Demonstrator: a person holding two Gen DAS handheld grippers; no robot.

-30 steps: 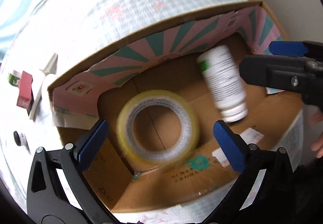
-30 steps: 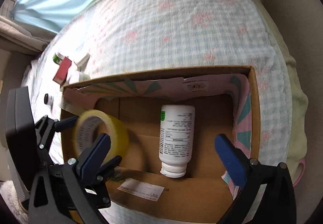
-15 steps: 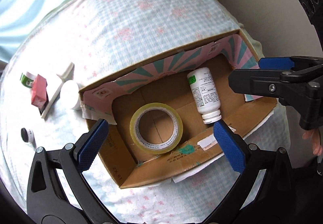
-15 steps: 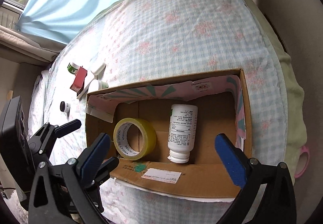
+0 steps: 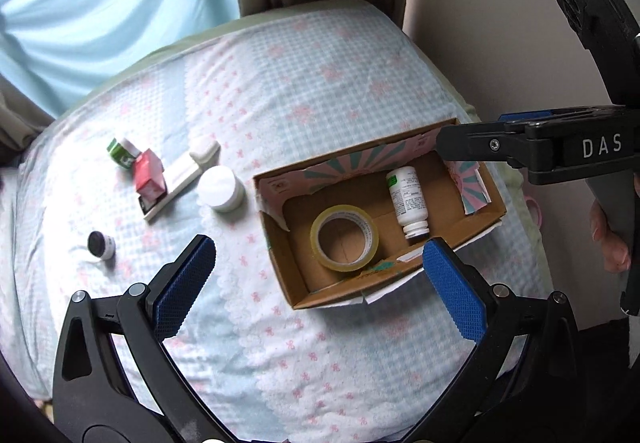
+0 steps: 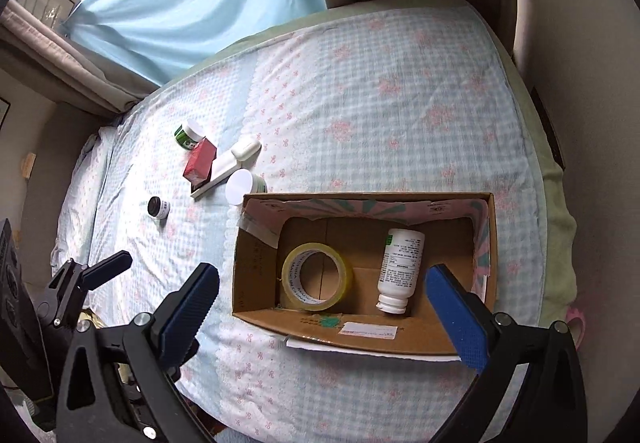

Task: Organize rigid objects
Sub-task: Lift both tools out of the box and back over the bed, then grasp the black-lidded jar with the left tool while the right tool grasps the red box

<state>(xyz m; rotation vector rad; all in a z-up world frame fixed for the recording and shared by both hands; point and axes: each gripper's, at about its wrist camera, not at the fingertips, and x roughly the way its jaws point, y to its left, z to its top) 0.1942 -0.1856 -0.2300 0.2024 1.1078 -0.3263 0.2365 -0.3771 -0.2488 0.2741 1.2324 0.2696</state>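
Your left gripper (image 5: 320, 279) and right gripper (image 6: 324, 311) both hang spread wide and empty above the cardboard box (image 6: 256, 283). Inside it, the tape roll (image 6: 317, 277) lies flat beside the white bottle (image 6: 400, 267), which lies on its side.

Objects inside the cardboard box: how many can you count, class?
2: the tape roll lies in the left half of the cardboard box, the white bottle on its side toward the right; nothing appears hidden.
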